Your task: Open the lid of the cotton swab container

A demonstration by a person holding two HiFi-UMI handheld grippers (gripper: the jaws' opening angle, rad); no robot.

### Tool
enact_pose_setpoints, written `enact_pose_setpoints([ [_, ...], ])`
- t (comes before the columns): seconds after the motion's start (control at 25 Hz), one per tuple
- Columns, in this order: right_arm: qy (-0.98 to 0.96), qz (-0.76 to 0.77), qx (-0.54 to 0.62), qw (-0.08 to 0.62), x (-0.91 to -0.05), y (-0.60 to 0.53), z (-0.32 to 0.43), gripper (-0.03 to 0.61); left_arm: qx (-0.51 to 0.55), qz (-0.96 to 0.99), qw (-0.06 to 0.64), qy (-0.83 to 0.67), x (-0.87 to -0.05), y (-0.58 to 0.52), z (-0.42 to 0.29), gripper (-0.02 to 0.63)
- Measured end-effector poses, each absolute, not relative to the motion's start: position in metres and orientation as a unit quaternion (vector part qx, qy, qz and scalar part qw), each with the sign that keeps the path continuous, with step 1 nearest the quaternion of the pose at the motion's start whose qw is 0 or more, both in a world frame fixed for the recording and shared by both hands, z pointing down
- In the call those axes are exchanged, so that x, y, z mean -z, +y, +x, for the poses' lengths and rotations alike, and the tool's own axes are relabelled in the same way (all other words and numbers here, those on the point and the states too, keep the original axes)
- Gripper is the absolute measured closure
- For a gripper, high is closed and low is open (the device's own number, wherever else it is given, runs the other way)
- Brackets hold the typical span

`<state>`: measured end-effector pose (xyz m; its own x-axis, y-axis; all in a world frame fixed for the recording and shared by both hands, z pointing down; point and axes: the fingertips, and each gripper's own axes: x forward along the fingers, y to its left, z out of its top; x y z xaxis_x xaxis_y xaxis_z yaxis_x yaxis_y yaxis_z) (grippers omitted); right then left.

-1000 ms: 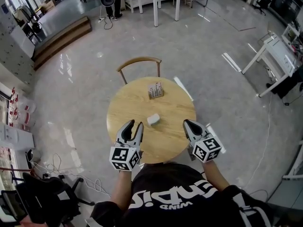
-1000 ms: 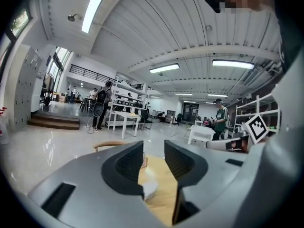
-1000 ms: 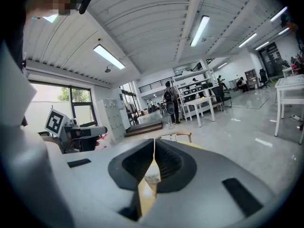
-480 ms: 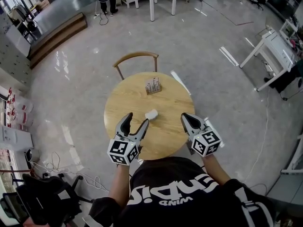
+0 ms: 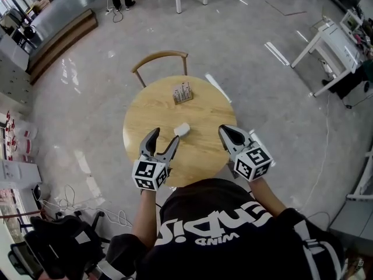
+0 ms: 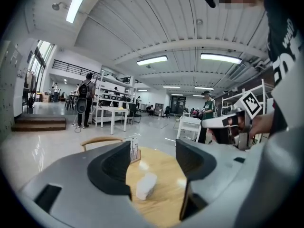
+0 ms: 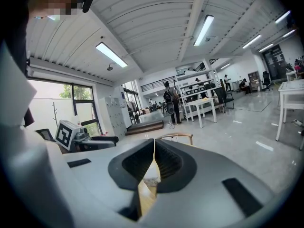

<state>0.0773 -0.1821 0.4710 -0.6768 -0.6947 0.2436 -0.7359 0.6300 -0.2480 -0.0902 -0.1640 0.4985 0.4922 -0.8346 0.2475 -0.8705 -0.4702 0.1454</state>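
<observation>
Cotton swab container [image 5: 182, 129] lies one o'clock of my left gripper [image 5: 165, 137], fingers spread; right gripper [image 5: 225, 130], fingers pressed together, sits farther.

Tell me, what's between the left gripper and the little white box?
Nothing but bare wooden table lies between the left gripper and the white box, as the head view shows.
</observation>
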Motion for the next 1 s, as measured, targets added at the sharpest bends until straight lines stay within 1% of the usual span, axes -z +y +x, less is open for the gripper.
enact_pose_setpoints([
  [0.4,-0.899,0.397,-0.171,0.066,-0.472,-0.179,0.077,0.572,-0.121,0.86,0.131,-0.477,-0.536,-0.171,-0.08,0.33],
  [0.64,-0.897,0.403,-0.17,0.067,-0.473,-0.182,0.079,0.572,-0.123,0.865,0.158,-0.46,-0.57,-0.175,-0.076,0.33],
  [1.0,-0.894,0.41,-0.17,0.066,-0.476,-0.186,0.077,0.572,-0.161,0.863,0.165,-0.449,-0.62,-0.188,-0.077,0.33],
])
